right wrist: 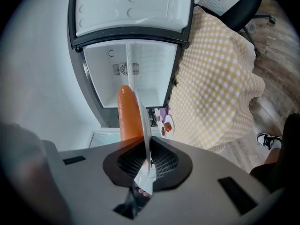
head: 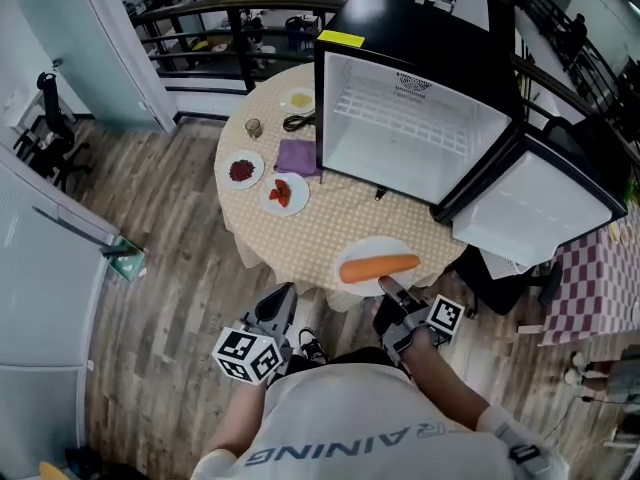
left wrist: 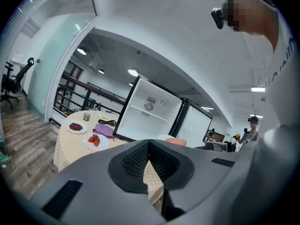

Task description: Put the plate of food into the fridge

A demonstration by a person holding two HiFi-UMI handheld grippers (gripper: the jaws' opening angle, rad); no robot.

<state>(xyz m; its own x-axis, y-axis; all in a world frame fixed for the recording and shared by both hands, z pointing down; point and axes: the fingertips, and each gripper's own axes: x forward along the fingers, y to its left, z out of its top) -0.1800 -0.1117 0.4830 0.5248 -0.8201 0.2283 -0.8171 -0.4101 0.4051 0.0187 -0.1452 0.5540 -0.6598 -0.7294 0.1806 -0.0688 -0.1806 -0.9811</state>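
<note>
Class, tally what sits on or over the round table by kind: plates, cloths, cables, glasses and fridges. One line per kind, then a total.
Plates: 4 (with dark red food, with red pieces, small one with something yellow, carrot plate)
Purple cloth: 1
Black cable: 1
Glass: 1
Fridge: 1
Total: 8

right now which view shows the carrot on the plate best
Head view: the carrot lies whole, from above, on the white plate. The right gripper view foreshortens it beside the plate's edge; the left gripper view shows only a sliver.
</note>
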